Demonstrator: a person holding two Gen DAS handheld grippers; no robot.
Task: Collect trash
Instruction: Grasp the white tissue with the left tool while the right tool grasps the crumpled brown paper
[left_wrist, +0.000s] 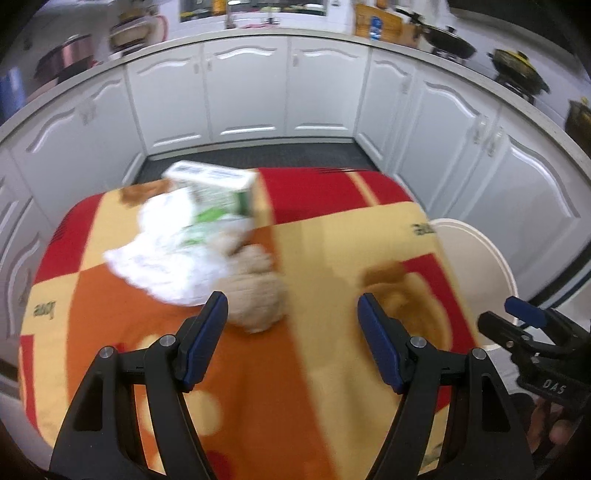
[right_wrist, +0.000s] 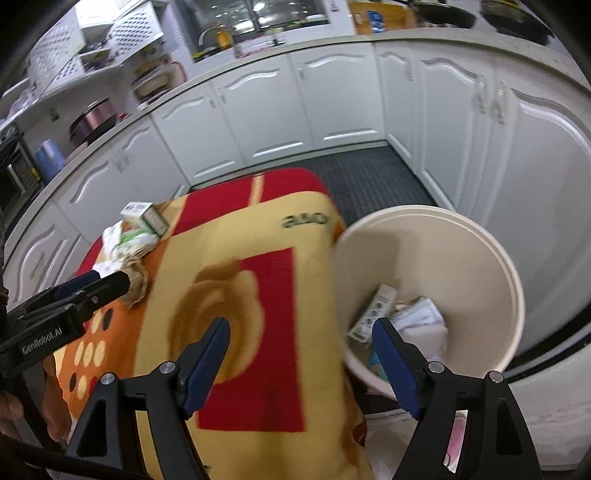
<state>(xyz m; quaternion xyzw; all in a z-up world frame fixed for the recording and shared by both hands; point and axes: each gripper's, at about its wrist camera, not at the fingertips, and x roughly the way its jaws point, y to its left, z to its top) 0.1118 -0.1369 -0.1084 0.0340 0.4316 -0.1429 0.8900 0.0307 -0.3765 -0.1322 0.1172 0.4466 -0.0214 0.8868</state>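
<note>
We are holding the left tool (left_wrist: 291, 314) with its blue-padded fingers (left_wrist: 207, 339) standing well apart, and nothing is sitting between them; they are hanging over the desk (left_wrist: 295, 369), which is wearing a blanket of red, orange and yellow. Just beyond the left finger, a beige crumpled wad (left_wrist: 255, 291) is lying on the blanket, very close to the fingertip; whether it is touching we cannot tell, since the picture is blurring. Farther and to the left of the wad, a crumpled white wrapper (left_wrist: 170, 254) with green print is spreading out, and at its far edge a white and green box (left_wrist: 218, 188) is lying on its side near the far edge of the desk.

We are holding the right tool (right_wrist: 299, 332) with its fingers (right_wrist: 395, 362) also spread wide and gripping nothing. Its left finger is hanging over the blanket, while its right finger is reaching over the near rim of a cream bin (right_wrist: 509, 295) standing on the floor just beside the right edge of the desk. Inside the bin, a small printed carton (right_wrist: 373, 310) and some white paper (right_wrist: 421, 317) are already lying at the bottom. The remaining trash is sitting well to the far left of this tool.
</note>
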